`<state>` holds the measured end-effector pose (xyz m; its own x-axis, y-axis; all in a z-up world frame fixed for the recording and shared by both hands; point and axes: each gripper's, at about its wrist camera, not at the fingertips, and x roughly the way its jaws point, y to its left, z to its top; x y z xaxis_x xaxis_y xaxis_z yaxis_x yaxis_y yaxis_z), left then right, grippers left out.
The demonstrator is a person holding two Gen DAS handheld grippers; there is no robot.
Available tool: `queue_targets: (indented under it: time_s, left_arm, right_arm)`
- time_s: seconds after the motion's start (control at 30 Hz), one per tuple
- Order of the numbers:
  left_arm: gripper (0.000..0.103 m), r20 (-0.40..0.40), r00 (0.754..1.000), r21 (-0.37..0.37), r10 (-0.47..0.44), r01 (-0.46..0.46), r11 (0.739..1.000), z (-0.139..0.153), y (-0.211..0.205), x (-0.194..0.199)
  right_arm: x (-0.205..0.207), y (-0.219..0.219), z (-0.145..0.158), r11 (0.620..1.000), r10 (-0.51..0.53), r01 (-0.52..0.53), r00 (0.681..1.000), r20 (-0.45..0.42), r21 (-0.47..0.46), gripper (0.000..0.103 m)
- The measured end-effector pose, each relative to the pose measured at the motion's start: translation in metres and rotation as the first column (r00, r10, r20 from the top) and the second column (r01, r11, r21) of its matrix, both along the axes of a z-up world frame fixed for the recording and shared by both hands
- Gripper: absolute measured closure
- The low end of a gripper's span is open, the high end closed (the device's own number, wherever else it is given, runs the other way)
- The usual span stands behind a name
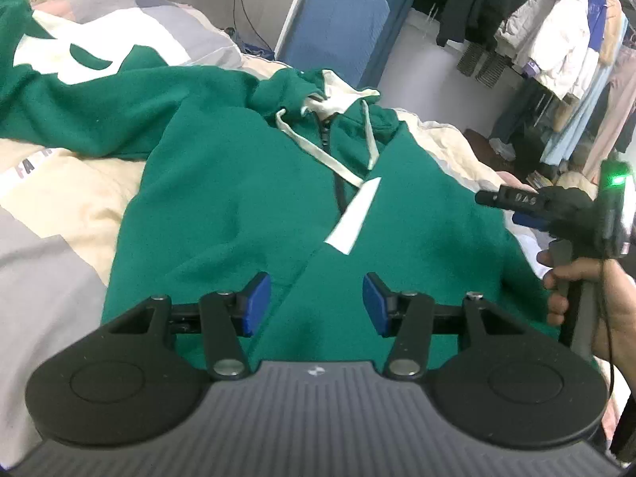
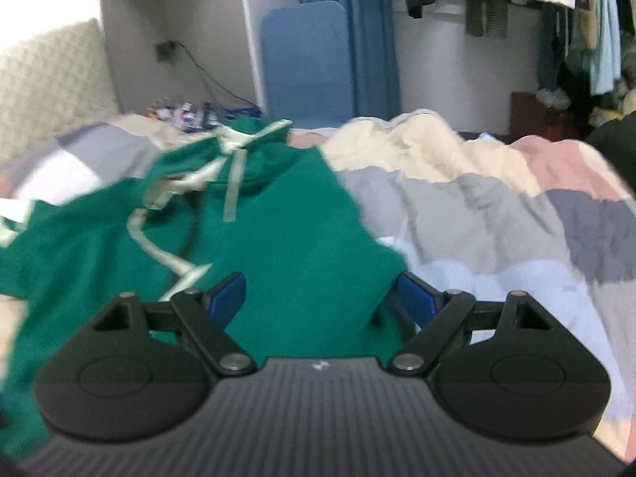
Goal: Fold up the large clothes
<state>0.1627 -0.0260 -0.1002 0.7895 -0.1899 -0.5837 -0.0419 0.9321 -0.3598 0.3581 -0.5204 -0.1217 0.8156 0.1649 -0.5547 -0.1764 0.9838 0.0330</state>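
- Green zip hoodie [image 1: 238, 183] lies spread on the bed, front side up, over a patchwork quilt [image 1: 51, 246] of cream, grey and pink blocks.
- Its hood [image 1: 318, 95] is bunched at the far end, cream lining showing; two cream drawstrings [image 1: 314, 151] trail down across the chest beside the dark zipper.
- One sleeve [image 1: 79, 111] reaches off to the left in my left wrist view, toward a white graphic on green cloth further up the bed.
- A white strip [image 1: 355, 218] lies slantwise near the zipper line, mid-chest.
- Left gripper [image 1: 316, 304] hovers over the lower body of the hoodie; blue fingers [image 1: 254, 304] stand apart, released, with only flat cloth showing beneath the gap.
- Right gripper [image 2: 320, 302] sits at the hoodie's right edge; its fingers [image 2: 228, 298] are spread wide and released. Green cloth fills the gap in this view; the frame is blurred, and I cannot tell whether the cloth touches the pads.
- From the left wrist view I see the right gripper at the right side of the garment, carried by a person's hand [image 1: 588, 298], a green light lit on the device.
- Background: blue padded board [image 1: 338, 28] leaning upright against the wall, a rack of hanging clothes [image 1: 556, 39] to the right.
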Motion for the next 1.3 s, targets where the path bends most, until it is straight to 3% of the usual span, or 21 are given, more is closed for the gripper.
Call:
queue_targets:
  time_s: [0.1,0.2,0.3,0.37,0.43,0.47,0.63,0.73,0.97,1.07,1.2,1.3]
  left_arm:
    - [0.046,0.008,1.000,0.022,0.003,-0.003,1.000,-0.013,0.006,0.007]
    - [0.046,-0.001,1.000,-0.018,-0.003,0.003,1.000,-0.025,0.013,0.017]
    - [0.046,-0.004,1.000,-0.037,-0.020,0.020,0.999,-0.033,0.015,0.027]
    - [0.046,0.001,0.999,-0.033,-0.036,0.036,0.999,-0.035,0.012,0.028]
    - [0.046,0.023,0.999,-0.031,-0.044,0.045,0.999,-0.032,0.010,0.022]
    - [0.046,0.035,0.998,-0.034,-0.050,0.051,0.998,-0.030,0.010,0.020]
    - [0.046,0.115,0.989,-0.055,-0.094,0.100,0.993,-0.015,0.008,0.003]
    - [0.046,0.130,0.985,-0.064,-0.117,0.126,0.990,-0.013,0.003,0.000]
    - [0.046,0.064,0.987,-0.013,-0.150,0.151,0.988,-0.035,-0.012,0.021]
    - [0.046,0.031,0.989,0.006,-0.147,0.147,0.989,-0.045,-0.017,0.028]
    - [0.046,0.035,0.989,0.018,-0.146,0.146,0.989,-0.046,-0.019,0.032]
    - [0.046,0.049,0.989,0.028,-0.136,0.135,0.990,-0.042,-0.020,0.029]
  right_arm:
    - [0.022,-0.006,-0.024,0.998,-0.057,0.056,0.998,-0.028,-0.034,0.018]
    - [0.035,-0.011,-0.041,0.999,-0.042,0.041,0.998,-0.056,-0.021,0.019]
    - [0.041,-0.006,-0.045,0.999,0.040,-0.043,0.995,-0.086,-0.023,0.037]
    - [0.044,-0.002,-0.044,0.995,0.089,-0.092,0.990,-0.110,-0.027,0.071]
    - [0.043,0.004,-0.037,0.992,0.106,-0.112,0.989,-0.106,-0.051,0.083]
    - [0.041,0.006,-0.031,0.991,0.112,-0.117,0.991,-0.079,-0.064,0.084]
    - [0.053,-0.008,0.010,0.995,0.018,-0.011,0.998,0.068,-0.103,0.086]
    - [0.073,-0.033,0.015,0.995,-0.065,0.071,0.995,0.077,-0.075,0.086]
    - [0.109,-0.064,-0.039,0.986,-0.160,0.159,0.987,-0.016,-0.054,0.082]
    - [0.109,-0.063,-0.059,0.985,-0.164,0.163,0.986,-0.012,-0.049,0.078]
    - [0.103,-0.065,-0.057,0.985,-0.174,0.174,0.985,0.006,-0.007,0.075]
    - [0.093,-0.069,-0.048,0.978,-0.208,0.208,0.978,0.006,0.022,0.058]
